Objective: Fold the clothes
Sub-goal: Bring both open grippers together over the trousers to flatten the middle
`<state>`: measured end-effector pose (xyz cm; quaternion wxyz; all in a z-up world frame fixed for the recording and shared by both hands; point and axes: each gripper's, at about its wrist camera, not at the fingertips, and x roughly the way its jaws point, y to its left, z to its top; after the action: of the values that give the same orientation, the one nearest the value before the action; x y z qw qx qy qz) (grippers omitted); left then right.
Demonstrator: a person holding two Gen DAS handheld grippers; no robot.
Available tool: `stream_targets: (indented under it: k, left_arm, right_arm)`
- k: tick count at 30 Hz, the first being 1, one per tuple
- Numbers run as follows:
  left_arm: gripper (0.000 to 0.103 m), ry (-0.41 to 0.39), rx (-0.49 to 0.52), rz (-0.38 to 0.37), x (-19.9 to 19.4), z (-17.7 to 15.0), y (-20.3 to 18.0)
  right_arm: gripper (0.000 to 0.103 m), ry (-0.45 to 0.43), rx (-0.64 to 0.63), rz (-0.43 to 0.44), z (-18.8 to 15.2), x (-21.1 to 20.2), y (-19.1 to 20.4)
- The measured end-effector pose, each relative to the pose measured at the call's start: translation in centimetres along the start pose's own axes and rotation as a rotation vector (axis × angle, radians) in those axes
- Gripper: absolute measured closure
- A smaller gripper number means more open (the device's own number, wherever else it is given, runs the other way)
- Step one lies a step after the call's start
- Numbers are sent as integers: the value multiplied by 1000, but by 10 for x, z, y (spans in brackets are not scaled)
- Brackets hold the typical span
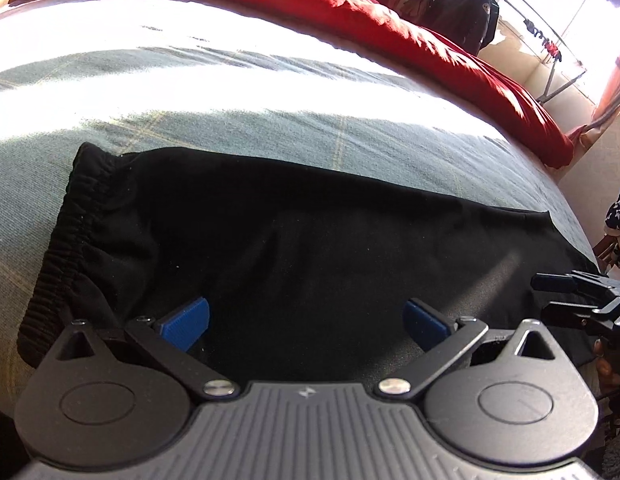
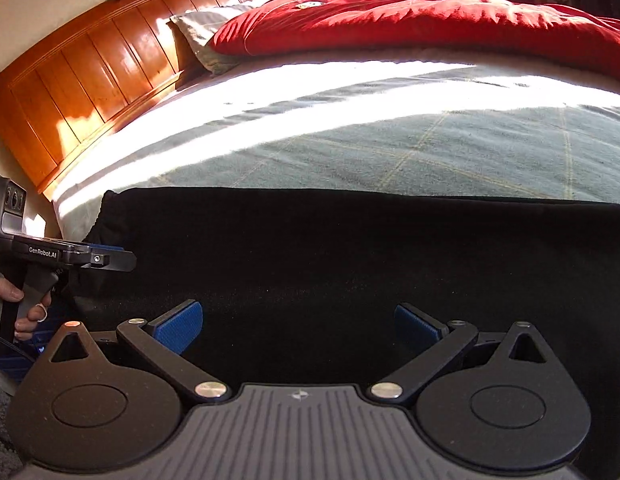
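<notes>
Black garment lies flat along the near edge of the bed, elastic waistband at left; its near hem is hidden behind both tools. Left gripper: fingers spread, empty, above the cloth. Right gripper: fingers likewise spread, empty. Red blanket lies beyond; the headboard is cut off at left.

Matt black cloth garment (perhaps cotton)
</notes>
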<state>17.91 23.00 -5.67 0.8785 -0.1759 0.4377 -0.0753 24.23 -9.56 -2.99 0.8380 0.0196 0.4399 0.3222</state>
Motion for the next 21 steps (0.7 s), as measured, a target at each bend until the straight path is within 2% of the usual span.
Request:
stream_targets:
  k: [2, 9, 12, 16, 21]
  left_arm:
    - [1, -3, -2, -27, -1, 0, 4]
    - [0, 17, -9, -77, 2, 2, 11]
    - [0, 16, -18, -94, 2, 3, 14]
    - [1, 19, -16, -97, 2, 3, 15]
    - [1, 33, 31, -60, 5, 2, 6]
  right_arm:
    - [0, 30, 10, -29, -6, 9, 1]
    - [0, 36, 97, -87, -5, 17, -1]
    - [0, 41, 96, -117, -5, 20, 3]
    - [0, 55, 46, -156, -7, 23, 10]
    - [0, 50, 29, -162, -10, 22, 12]
